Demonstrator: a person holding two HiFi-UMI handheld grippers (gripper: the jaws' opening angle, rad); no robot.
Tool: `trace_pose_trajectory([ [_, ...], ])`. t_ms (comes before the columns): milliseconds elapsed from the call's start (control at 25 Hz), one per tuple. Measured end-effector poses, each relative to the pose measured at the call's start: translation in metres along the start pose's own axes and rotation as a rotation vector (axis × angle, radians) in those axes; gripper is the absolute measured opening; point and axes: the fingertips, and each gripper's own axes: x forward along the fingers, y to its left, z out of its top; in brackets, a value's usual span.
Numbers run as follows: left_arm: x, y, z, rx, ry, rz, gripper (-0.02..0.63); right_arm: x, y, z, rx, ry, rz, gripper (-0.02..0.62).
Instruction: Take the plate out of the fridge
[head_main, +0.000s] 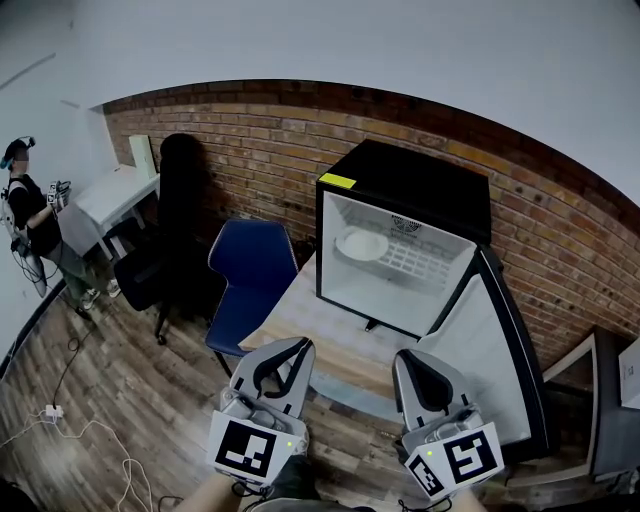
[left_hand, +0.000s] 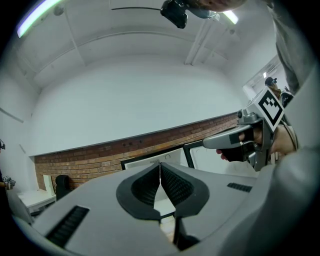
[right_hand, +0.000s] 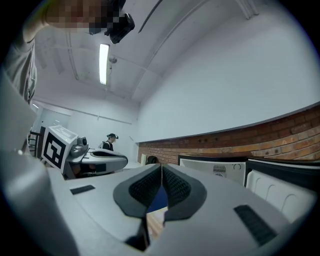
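A small black fridge (head_main: 400, 190) stands on a wooden table (head_main: 310, 320) with its door (head_main: 490, 350) swung open to the right. A white plate (head_main: 360, 243) lies on the wire shelf at the upper left inside. My left gripper (head_main: 297, 347) and right gripper (head_main: 408, 358) hover side by side in front of the table, well short of the fridge, both shut and holding nothing. The left gripper view shows shut jaw tips (left_hand: 160, 165) below the fridge's top edge (left_hand: 150, 159). The right gripper view shows shut jaws (right_hand: 161, 166) and the fridge (right_hand: 220, 167) to the right.
A blue chair (head_main: 250, 275) and a black chair (head_main: 165, 240) stand left of the table, before a brick wall (head_main: 250, 150). A person (head_main: 30, 215) stands at far left beside a white table (head_main: 110, 195). Cables (head_main: 70, 420) lie on the wooden floor.
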Motion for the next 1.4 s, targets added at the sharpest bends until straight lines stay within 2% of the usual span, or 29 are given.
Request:
trace_pose_trajectory([
  [320,0.061,0.053,-0.014,0.002,0.007,-0.045,0.020,0.077,-0.024,-0.004,0.010,0.026,-0.035,0.031],
  [680,0.138,0.106,-0.032,-0.003,0.006,-0.138,0.020,0.156,-0.066,-0.009,0.022,0.049,-0.138,0.031],
  [1040,0.201,0.126,-0.049,-0.039,-0.004,-0.245,0.020,0.198,-0.104,-0.024,0.049,0.071,-0.253,0.031],
  [1240,0.221,0.129,-0.062,-0.094,0.040,-0.268,0.020,0.209,-0.123,-0.037,0.123,0.085,-0.278,0.031],
  [1400,0.237,0.129,-0.069,-0.103,0.057,-0.274,0.020,0.215,-0.141,-0.048,0.179,0.090,-0.280,0.031],
])
